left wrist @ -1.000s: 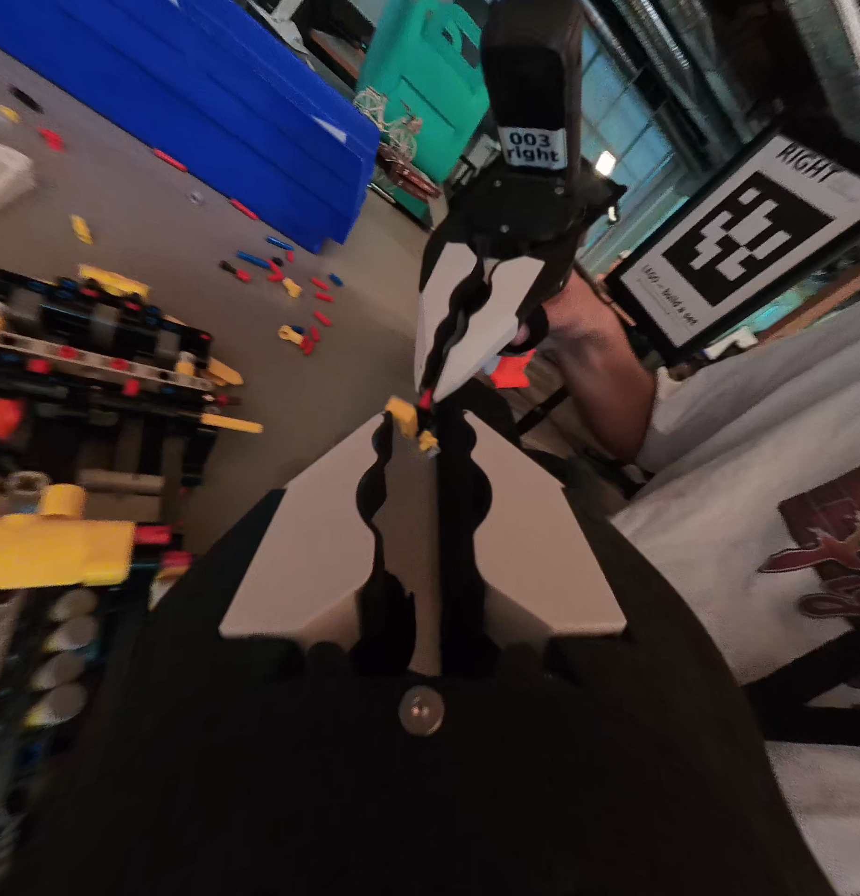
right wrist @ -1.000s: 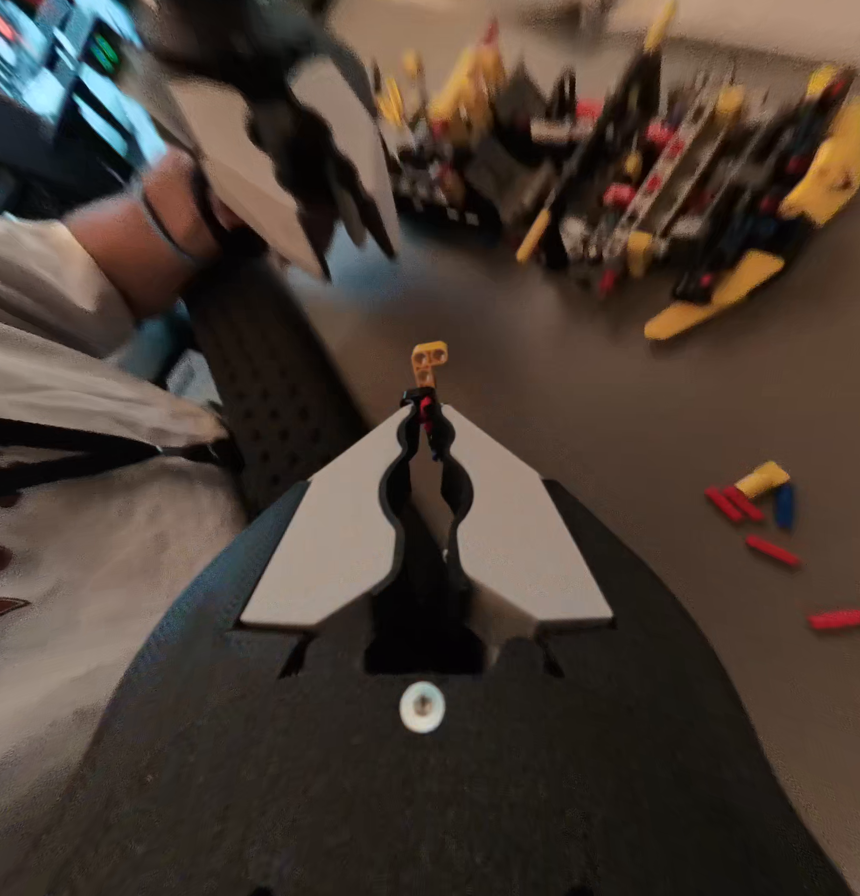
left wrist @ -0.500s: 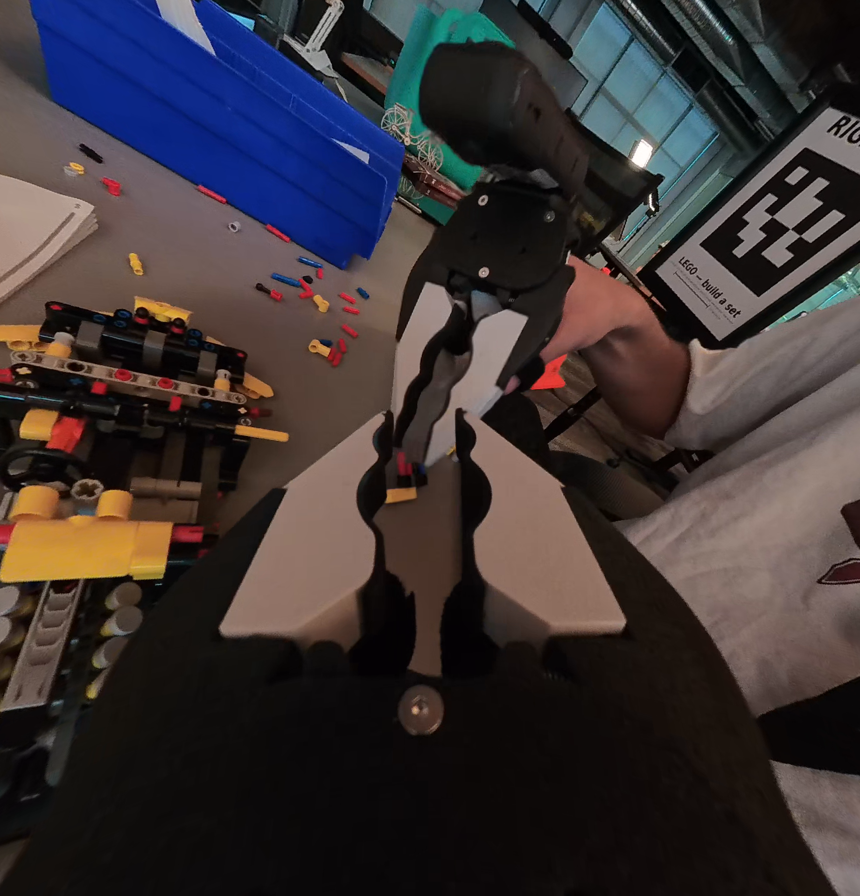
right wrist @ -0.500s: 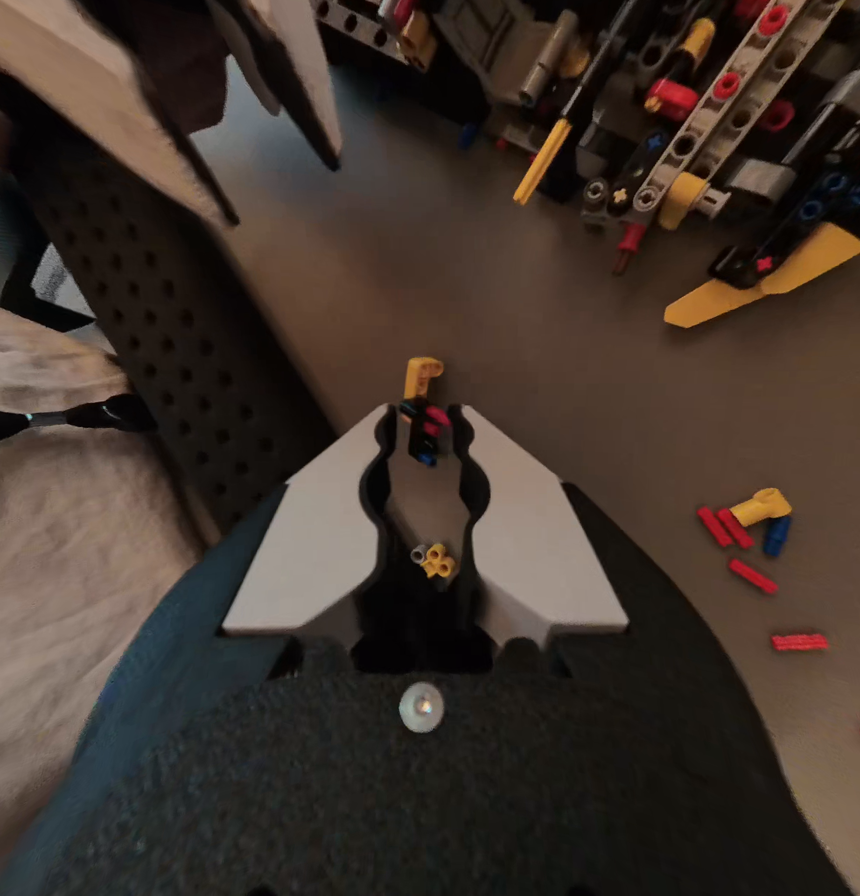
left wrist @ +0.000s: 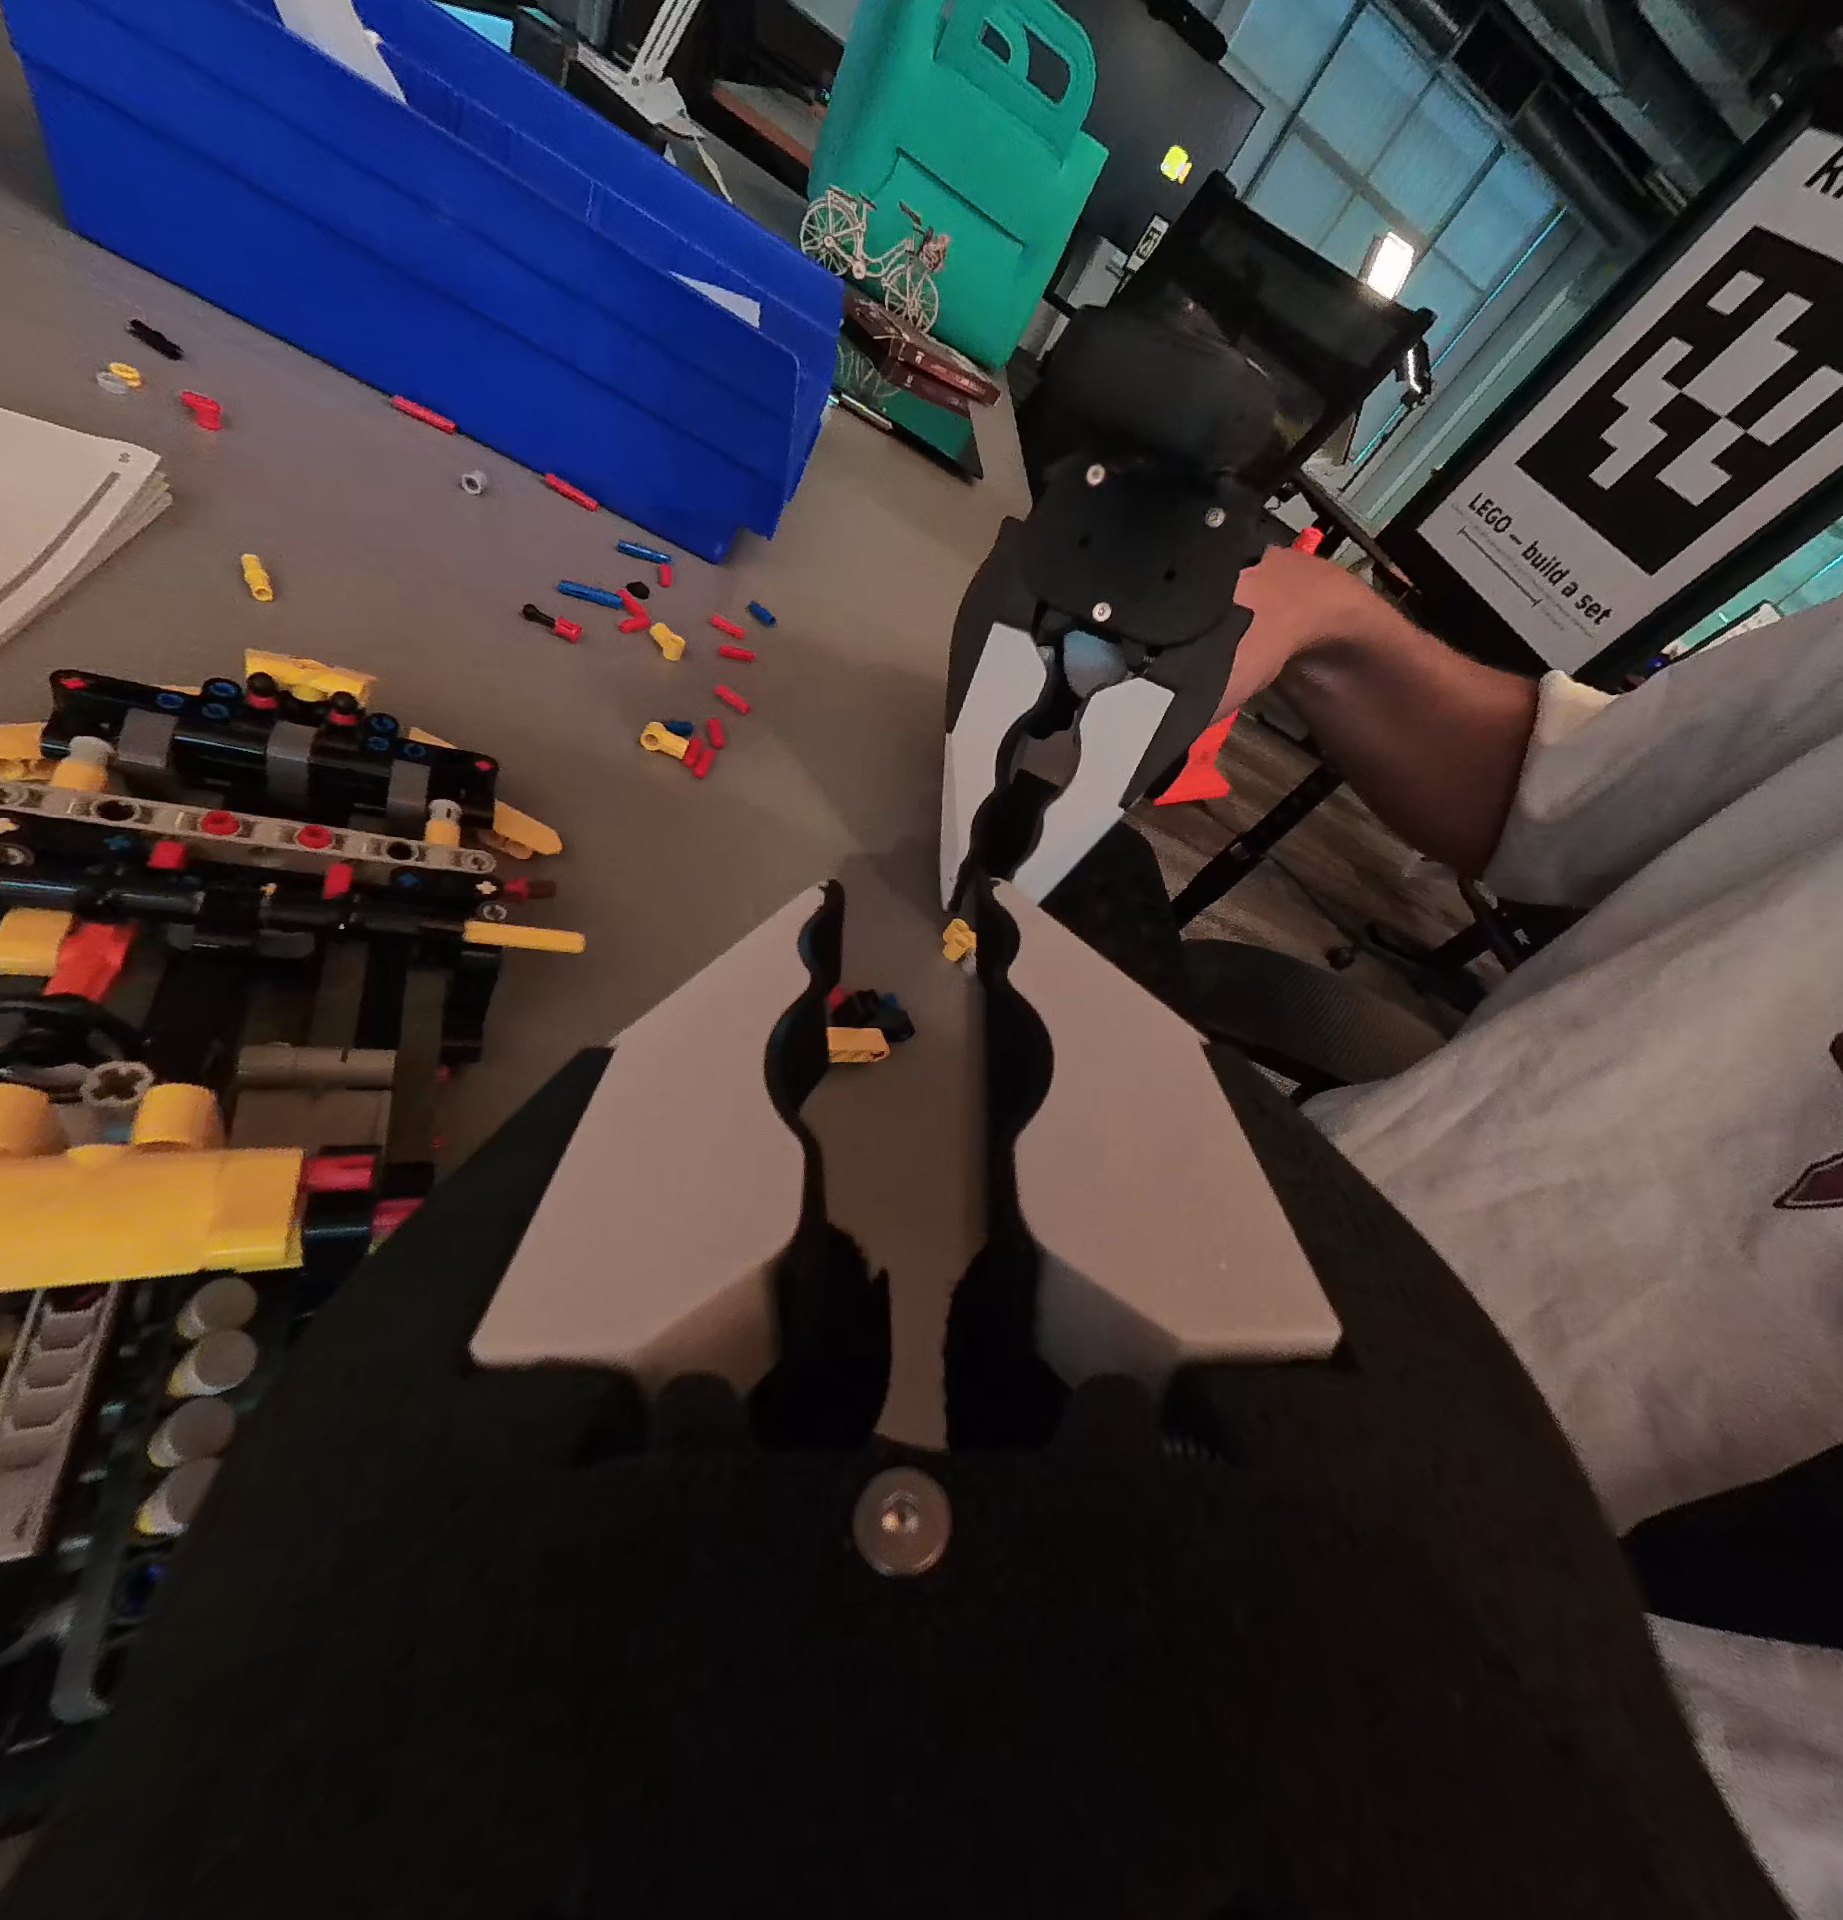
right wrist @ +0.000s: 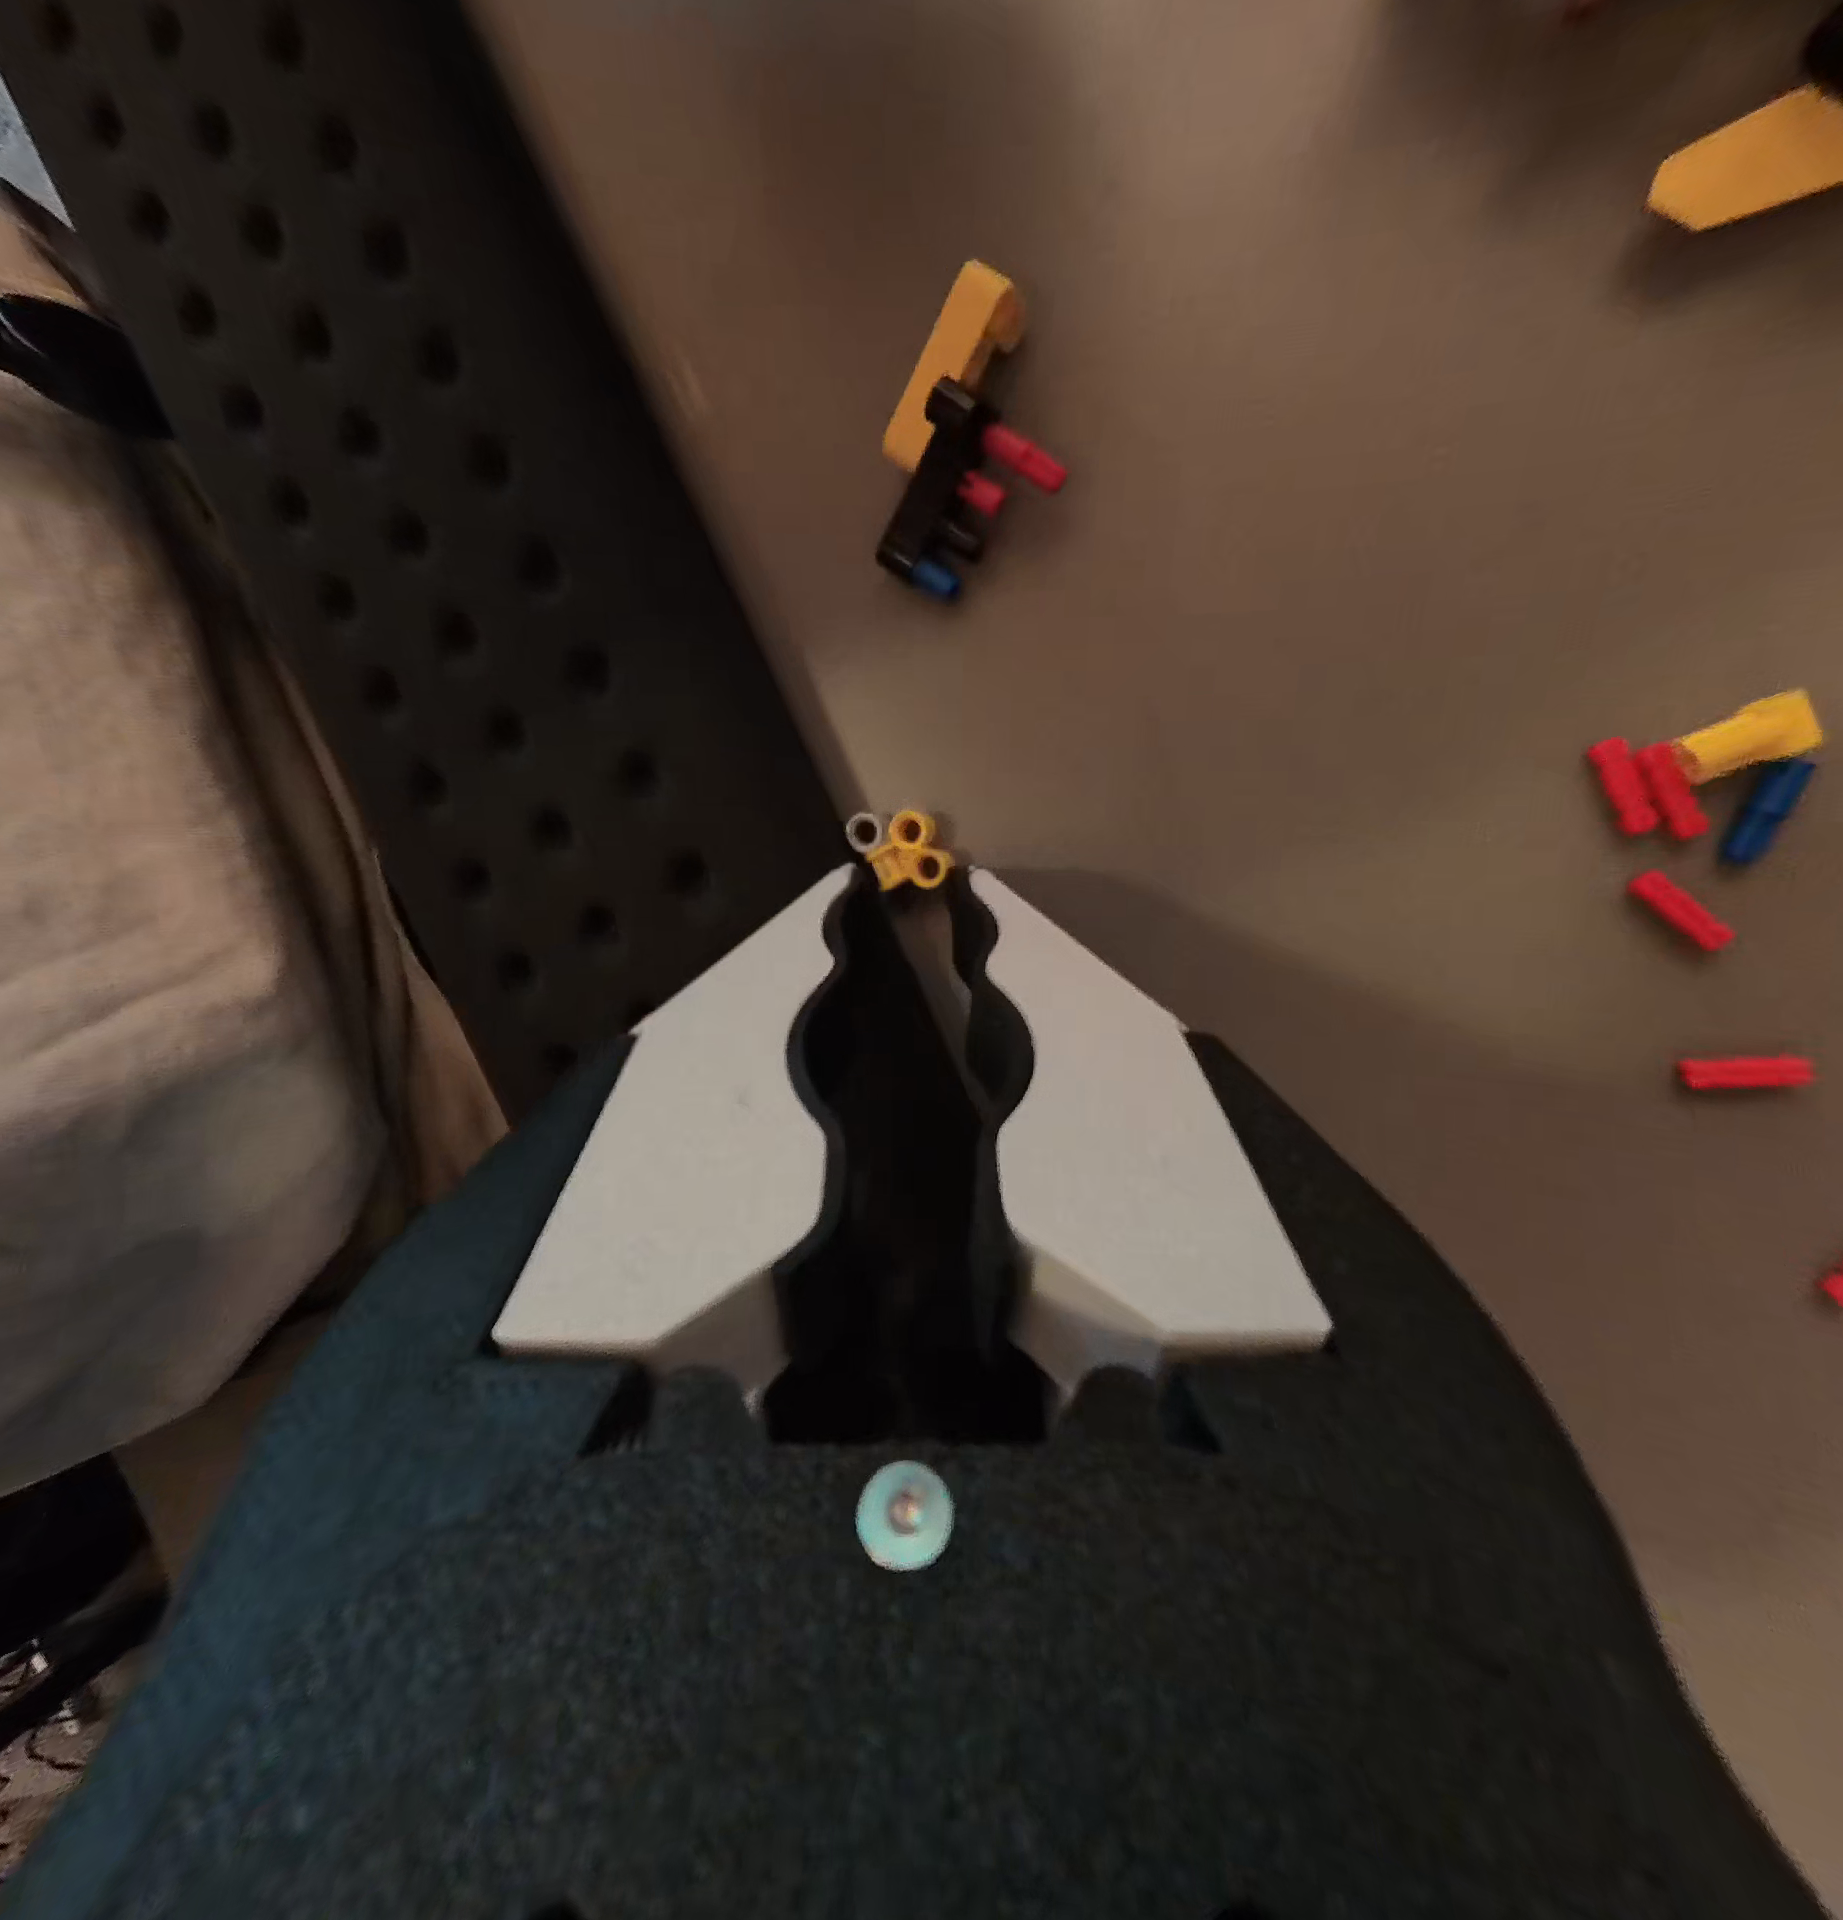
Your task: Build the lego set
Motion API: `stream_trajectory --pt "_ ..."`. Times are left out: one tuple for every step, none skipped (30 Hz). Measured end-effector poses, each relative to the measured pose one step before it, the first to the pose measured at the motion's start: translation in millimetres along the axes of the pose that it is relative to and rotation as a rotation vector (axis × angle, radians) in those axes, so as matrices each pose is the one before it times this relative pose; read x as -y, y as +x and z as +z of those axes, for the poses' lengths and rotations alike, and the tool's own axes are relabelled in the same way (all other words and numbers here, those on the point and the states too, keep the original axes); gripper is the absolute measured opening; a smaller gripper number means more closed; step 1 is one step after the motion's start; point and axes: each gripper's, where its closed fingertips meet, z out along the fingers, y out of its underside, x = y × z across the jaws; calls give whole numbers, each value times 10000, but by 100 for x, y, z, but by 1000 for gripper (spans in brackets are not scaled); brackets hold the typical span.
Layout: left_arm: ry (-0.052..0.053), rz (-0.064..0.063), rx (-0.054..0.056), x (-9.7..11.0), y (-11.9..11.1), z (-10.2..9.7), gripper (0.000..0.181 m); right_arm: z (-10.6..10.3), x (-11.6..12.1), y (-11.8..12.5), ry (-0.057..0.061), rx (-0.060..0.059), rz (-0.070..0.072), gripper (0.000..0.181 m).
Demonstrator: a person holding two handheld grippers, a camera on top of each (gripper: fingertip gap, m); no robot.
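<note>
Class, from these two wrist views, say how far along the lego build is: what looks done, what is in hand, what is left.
Done: a large black-and-yellow assembly stands on the table.
In hand: the right gripper sits at a small yellow connector; whether it grips it is unclear. The left gripper is open over a small black-and-yellow sub-assembly.
Left: that sub-assembly and the scattered pins lie loose.
</note>
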Motion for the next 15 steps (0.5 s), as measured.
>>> stream_trajectory --pt "-1 -5 -8 -10 9 1 25 171 114 -49 7 29 -165 14" --pt "3 -10 2 7 -20 5 25 234 9 86 -52 -69 -168 14" --pt "4 -13 2 -4 -20 -2 25 238 -11 33 -78 -43 -170 13" --pt "9 -23 -11 10 -12 -7 25 126 167 1 21 -40 -175 13" --pt "9 -28 -17 10 6 6 25 70 143 52 41 -49 -172 14" --pt "-1 -17 -14 -6 24 10 25 53 88 -39 5 19 -108 14" --pt "-15 2 -1 -24 18 20 25 31 41 -39 -33 31 -79 13" --pt "-26 19 3 -43 31 23 25 8 24 -25 -17 15 -44 12" --pt "-26 21 -5 -38 59 38 25 -26 54 18 19 -15 -22 12" --pt "-14 16 -16 -36 90 58 25 -90 183 65 141 -38 -26 7" --pt "-33 37 -13 -73 110 97 25 -163 325 225 316 -134 1 7" --pt "-115 147 49 -201 91 164 25 -181 463 19 453 104 156 7" --pt "-232 364 158 -394 29 237 25 -183 684 -144 553 367 411 7" --pt "-324 579 203 -542 96 308 25 -140 821 -246 572 508 536 7" --pt "-372 744 200 -609 237 379 25 -138 909 -331 613 522 444 7"
